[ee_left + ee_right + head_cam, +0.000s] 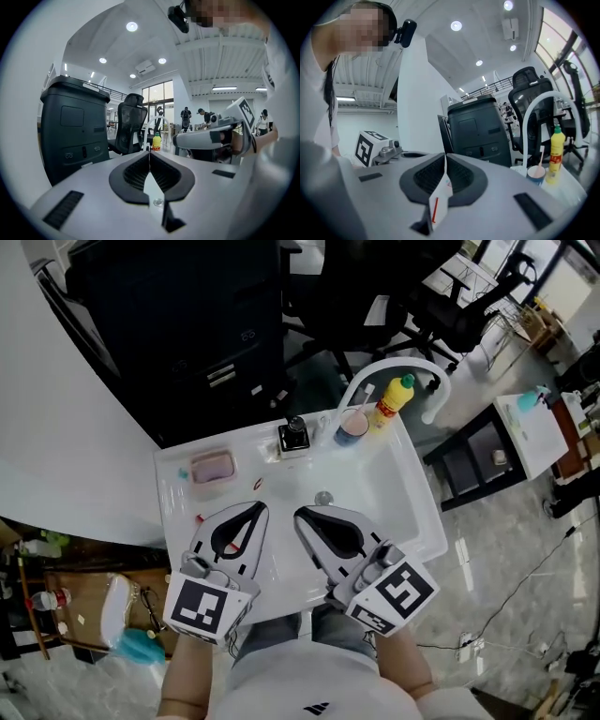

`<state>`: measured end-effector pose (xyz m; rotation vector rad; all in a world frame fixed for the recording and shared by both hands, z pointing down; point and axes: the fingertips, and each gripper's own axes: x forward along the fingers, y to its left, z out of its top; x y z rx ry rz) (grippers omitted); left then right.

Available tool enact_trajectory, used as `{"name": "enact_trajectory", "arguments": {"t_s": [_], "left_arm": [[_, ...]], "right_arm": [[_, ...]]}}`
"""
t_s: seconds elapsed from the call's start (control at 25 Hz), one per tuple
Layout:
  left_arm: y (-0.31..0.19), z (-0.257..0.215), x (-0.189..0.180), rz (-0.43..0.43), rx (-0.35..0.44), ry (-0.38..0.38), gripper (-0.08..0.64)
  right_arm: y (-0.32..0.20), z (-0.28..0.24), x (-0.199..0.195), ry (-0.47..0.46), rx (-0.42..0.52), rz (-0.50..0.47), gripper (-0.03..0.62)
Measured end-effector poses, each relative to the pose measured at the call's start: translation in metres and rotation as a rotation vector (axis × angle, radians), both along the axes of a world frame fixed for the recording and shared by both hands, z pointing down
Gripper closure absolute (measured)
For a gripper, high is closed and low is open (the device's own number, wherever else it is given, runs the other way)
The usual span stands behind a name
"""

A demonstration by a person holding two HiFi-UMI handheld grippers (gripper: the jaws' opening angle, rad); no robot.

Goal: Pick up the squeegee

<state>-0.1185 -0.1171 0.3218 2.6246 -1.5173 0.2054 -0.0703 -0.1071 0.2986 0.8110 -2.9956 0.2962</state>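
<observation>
Both grippers hover side by side over a white sink, seen in the head view. My left gripper has its jaws pressed together with nothing between them, and so does my right gripper. A small black object stands on the sink's back rim; I cannot tell whether it is the squeegee. In the left gripper view the shut left gripper points level at a yellow bottle, with the right gripper alongside. In the right gripper view the right gripper is shut too. Neither gripper view shows a squeegee.
On the back rim are a pink soap in a dish, a cup with a toothbrush, a yellow bottle and a curved white faucet. A drain lies in the basin. A black bin and office chairs stand behind.
</observation>
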Motion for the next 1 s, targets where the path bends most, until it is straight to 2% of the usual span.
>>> {"name": "enact_trajectory", "arguments": {"t_s": [0.16, 0.4, 0.88, 1.0], "left_arm": [[-0.008, 0.01, -0.003, 0.029, -0.022, 0.016, 0.546], [-0.021, 0.029, -0.006, 0.064, -0.056, -0.016, 0.546], [-0.042, 0.084, -0.017, 0.128, -0.173, -0.035, 0.545], [-0.048, 0.098, -0.02, 0.136, -0.206, -0.038, 0.526]], "right_arm": [[-0.004, 0.006, -0.001, 0.009, -0.011, 0.035, 0.58], [-0.012, 0.016, -0.004, 0.016, -0.033, 0.064, 0.58], [-0.026, 0.044, -0.019, 0.028, -0.096, 0.091, 0.58], [-0.028, 0.052, -0.022, 0.033, -0.117, 0.093, 0.58]]}}
